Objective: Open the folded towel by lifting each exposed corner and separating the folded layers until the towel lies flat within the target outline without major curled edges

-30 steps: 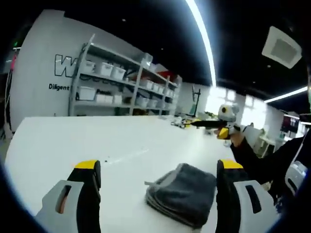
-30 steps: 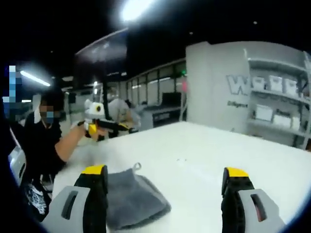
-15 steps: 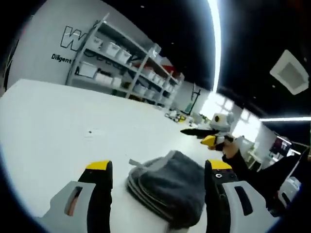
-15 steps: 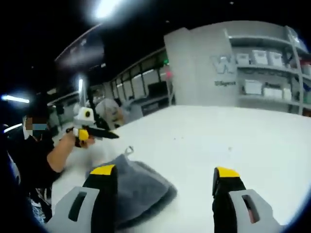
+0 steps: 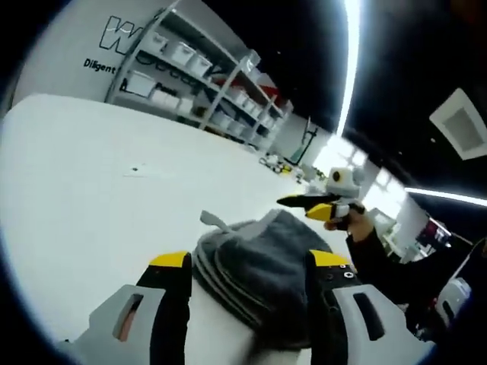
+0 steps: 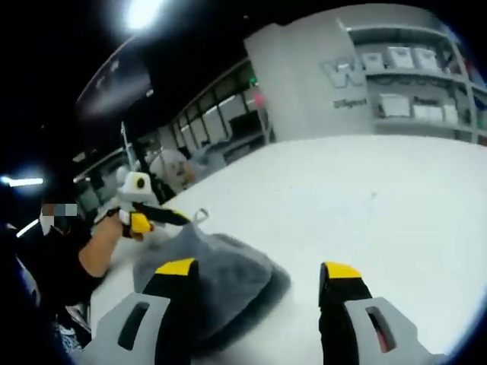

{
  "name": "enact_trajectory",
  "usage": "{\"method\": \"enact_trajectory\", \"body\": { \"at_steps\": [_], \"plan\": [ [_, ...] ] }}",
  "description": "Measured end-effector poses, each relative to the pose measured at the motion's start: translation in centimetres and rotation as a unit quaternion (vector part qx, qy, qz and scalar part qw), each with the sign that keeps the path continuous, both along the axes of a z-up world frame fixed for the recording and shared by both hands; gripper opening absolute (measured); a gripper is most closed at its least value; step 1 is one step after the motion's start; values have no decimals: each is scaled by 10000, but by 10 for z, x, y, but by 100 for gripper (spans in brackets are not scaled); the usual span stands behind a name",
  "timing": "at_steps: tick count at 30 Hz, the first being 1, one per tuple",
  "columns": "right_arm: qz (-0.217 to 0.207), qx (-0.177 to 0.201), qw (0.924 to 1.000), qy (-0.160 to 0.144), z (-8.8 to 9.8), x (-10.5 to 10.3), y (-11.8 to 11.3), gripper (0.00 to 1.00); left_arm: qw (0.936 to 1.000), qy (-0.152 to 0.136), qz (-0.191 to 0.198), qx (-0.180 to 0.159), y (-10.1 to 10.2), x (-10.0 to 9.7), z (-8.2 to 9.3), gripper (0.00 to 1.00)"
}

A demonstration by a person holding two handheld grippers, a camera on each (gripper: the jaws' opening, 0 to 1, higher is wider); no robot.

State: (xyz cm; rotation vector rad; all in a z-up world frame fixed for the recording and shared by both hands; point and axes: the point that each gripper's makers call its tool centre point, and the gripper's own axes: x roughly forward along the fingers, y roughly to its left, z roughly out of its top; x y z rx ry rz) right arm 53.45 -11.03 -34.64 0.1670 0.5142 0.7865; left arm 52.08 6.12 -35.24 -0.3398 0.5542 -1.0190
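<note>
White table [image 5: 91, 182], folded towel [image 5: 259, 266] (grey)

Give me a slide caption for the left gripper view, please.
Open left tool closing in on a folded gray towel on a white table, the right tool beyond.

Both views low, close over the white table [image 5: 68, 190], facing the folded towel [image 5: 259, 266] [image 6: 221, 277] from roughly opposite sides.

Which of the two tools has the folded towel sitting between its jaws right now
The left tool: the grey towel bulges up between its yellow-tipped jaws. At the right tool, the towel lies by the left jaw and the gap shows bare table.
</note>
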Motion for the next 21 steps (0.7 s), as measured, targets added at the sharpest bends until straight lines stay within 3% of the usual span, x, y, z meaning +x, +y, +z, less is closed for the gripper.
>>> {"method": "enact_trajectory", "body": {
  "at_steps": [1, 8, 12, 14, 21],
  "plan": [
    [7, 55, 10000, 55, 0, 8, -3, 59, 10000, 32, -2, -18, -1, 0, -1, 55],
    [130, 111, 9990, 406, -19, 4, 12, 47, 9997, 230, 41, -23, -10, -3, -11, 44],
    [209, 93, 9986, 476, -24, 0, 18, 39, 9995, 316, 76, 18, -13, -4, -19, 33],
    [275, 109, 9985, 467, -23, -4, 21, 32, 9995, 293, 100, 10, -14, -4, -18, 22],
    [405, 89, 9976, 548, -30, -11, 27, 33, 9995, 286, 56, 83, -19, -8, -23, 23]
  ]
}}
